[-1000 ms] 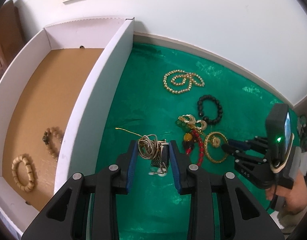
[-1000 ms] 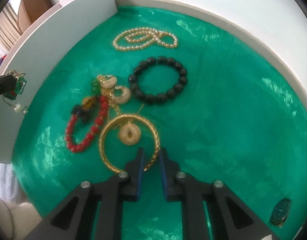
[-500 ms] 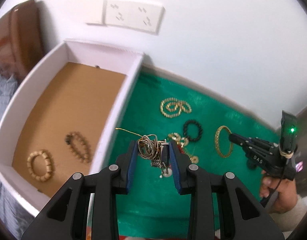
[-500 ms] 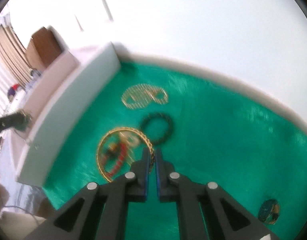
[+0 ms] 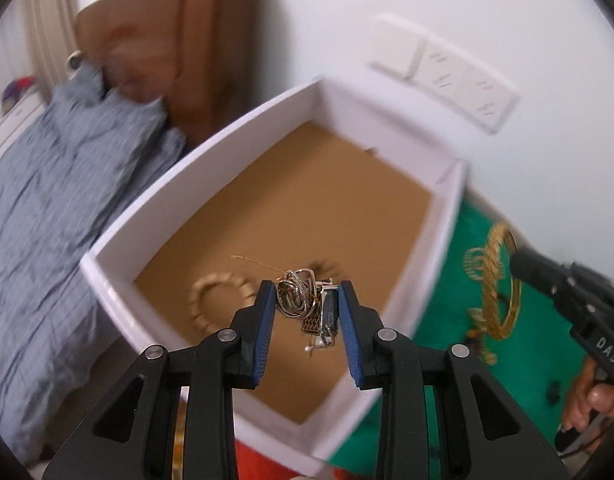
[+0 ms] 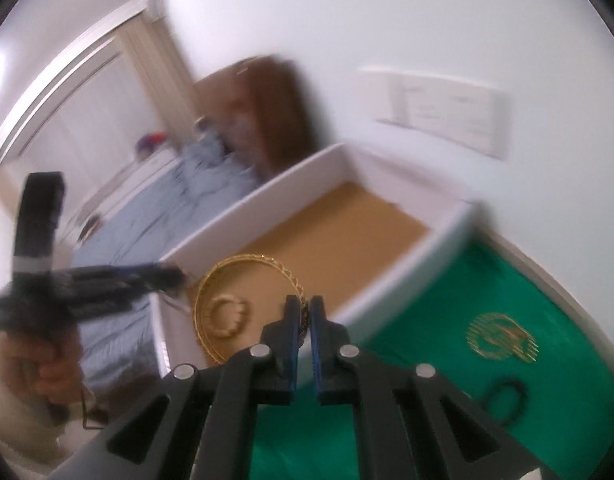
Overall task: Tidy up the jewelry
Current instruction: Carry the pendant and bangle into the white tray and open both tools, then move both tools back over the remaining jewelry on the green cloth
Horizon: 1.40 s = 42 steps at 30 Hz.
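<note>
My left gripper (image 5: 307, 300) is shut on a tangled bundle of chains and earrings (image 5: 303, 304) and holds it above the white box (image 5: 211, 160) with a brown floor. A wooden bead bracelet (image 5: 219, 292) lies in the box. My right gripper (image 6: 304, 312) is shut on a gold bangle (image 6: 227, 280) and holds it in the air over the box's near wall (image 6: 407, 272). The bangle also shows in the left wrist view (image 5: 503, 280), blurred. A gold bead necklace (image 6: 503, 336) and a black bead bracelet (image 6: 507, 396) lie on the green cloth (image 6: 447, 360).
A blue-grey bedsheet (image 5: 59, 208) lies left of the box. A brown headboard (image 5: 179, 48) and wall sockets (image 5: 451, 72) stand behind it. Red fabric (image 5: 267, 460) shows below the box's front wall.
Both grippers rose and swung left from the green cloth to above the box. The left carries the chain bundle, the right carries the gold bangle lifted off the cloth.
</note>
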### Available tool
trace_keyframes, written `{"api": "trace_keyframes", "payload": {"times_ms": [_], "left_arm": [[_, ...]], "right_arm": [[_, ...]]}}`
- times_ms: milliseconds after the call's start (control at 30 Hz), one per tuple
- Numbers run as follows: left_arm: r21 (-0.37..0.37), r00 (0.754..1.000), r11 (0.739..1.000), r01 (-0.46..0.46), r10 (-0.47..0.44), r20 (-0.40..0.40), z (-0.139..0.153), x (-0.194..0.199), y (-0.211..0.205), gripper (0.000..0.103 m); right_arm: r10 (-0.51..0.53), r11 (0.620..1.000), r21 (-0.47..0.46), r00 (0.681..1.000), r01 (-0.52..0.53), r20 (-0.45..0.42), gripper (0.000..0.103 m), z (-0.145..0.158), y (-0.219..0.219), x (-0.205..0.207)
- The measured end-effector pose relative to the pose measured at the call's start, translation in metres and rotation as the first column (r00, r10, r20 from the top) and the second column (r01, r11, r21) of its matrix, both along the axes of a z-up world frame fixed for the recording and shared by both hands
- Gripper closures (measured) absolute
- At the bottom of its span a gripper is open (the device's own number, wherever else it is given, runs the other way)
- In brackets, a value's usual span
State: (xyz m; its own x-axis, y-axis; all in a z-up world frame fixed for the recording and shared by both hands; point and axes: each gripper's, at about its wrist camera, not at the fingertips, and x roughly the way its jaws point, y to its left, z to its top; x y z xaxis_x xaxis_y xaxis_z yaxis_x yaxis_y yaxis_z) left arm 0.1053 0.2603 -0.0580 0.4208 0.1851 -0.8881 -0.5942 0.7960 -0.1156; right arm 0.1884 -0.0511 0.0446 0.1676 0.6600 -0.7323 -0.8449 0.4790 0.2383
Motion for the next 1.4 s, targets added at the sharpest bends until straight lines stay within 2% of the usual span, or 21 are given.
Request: {"api": "trace_keyframes", "payload": {"times_ms": [167, 400, 533, 667, 700, 733, 767, 800, 867, 900, 933, 967, 1133, 1400], "left_arm": [[-0.012, 0.997, 0.998, -0.063, 0.062, -0.048, -0.035, -0.005, 0.017, 0.072], [-0.057, 0.993, 0.994, -0.092, 0.087, -0.080, -0.077, 0.007, 0.020, 0.072], [-0.059, 0.991, 0.993, -0.102, 0.096, -0.097, -0.096, 0.018, 0.019, 0.072], [-0.053, 0.990, 0.992, -0.113, 0.108, -0.096, -0.104, 0.026, 0.018, 0.068], [-0.049, 0.989, 0.992, -0.116, 0.111, -0.097, -0.104, 0.026, 0.018, 0.066], [-0.040, 0.988, 0.992, -0.123, 0.119, -0.097, -0.104, 0.027, 0.019, 0.064], [-0.027, 0.987, 0.991, -0.130, 0.126, -0.097, -0.102, 0.027, 0.019, 0.053], [-0.012, 0.986, 0.991, -0.136, 0.134, -0.095, -0.099, 0.026, 0.019, 0.035], [0.035, 0.985, 0.988, -0.153, 0.155, -0.078, -0.090, 0.023, 0.016, 0.017], [0.060, 0.985, 0.986, -0.156, 0.160, -0.065, -0.085, 0.022, 0.014, 0.014], [0.079, 0.986, 0.985, -0.155, 0.160, -0.055, -0.081, 0.022, 0.012, 0.013], [0.089, 0.986, 0.984, -0.152, 0.157, -0.051, -0.077, 0.022, 0.010, 0.013], [0.118, 0.992, 0.986, -0.119, 0.123, -0.034, -0.059, 0.024, -0.007, 0.013], [0.165, 1.000, 0.986, -0.001, 0.000, 0.006, -0.022, 0.030, -0.053, 0.012]], "right_arm": [[0.060, 0.994, -0.089, 0.998, -0.059, 0.005, 0.098, -0.047, 0.068, 0.005], [0.028, 0.979, -0.200, 0.995, -0.046, -0.094, 0.097, -0.111, 0.113, 0.039], [0.008, 0.971, -0.237, 0.993, -0.035, -0.116, 0.097, -0.131, 0.123, 0.055], [0.009, 0.977, -0.210, 0.991, -0.036, -0.130, 0.094, -0.138, 0.138, 0.065], [0.010, 0.978, -0.205, 0.990, -0.039, -0.137, 0.092, -0.136, 0.139, 0.067], [0.008, 0.978, -0.205, 0.990, -0.036, -0.139, 0.081, -0.135, 0.141, 0.069], [0.002, 0.978, -0.206, 0.991, -0.030, -0.131, 0.067, -0.135, 0.145, 0.071], [-0.002, 0.978, -0.205, 0.993, -0.023, -0.120, 0.062, -0.132, 0.145, 0.073], [-0.003, 0.981, -0.195, 0.995, -0.016, -0.096, 0.057, -0.120, 0.139, 0.072], [-0.005, 0.981, -0.193, 0.996, -0.012, -0.085, 0.053, -0.112, 0.134, 0.070], [-0.009, 0.983, -0.183, 0.997, -0.005, -0.072, 0.042, -0.104, 0.128, 0.067], [-0.011, 0.985, -0.171, 0.998, 0.001, -0.061, 0.036, -0.098, 0.123, 0.066], [-0.039, 0.991, -0.129, 0.999, 0.039, 0.007, 0.035, -0.059, 0.082, 0.056], [-0.123, 0.986, -0.103, 0.987, 0.133, 0.102, 0.035, -0.016, -0.007, 0.035]]}}
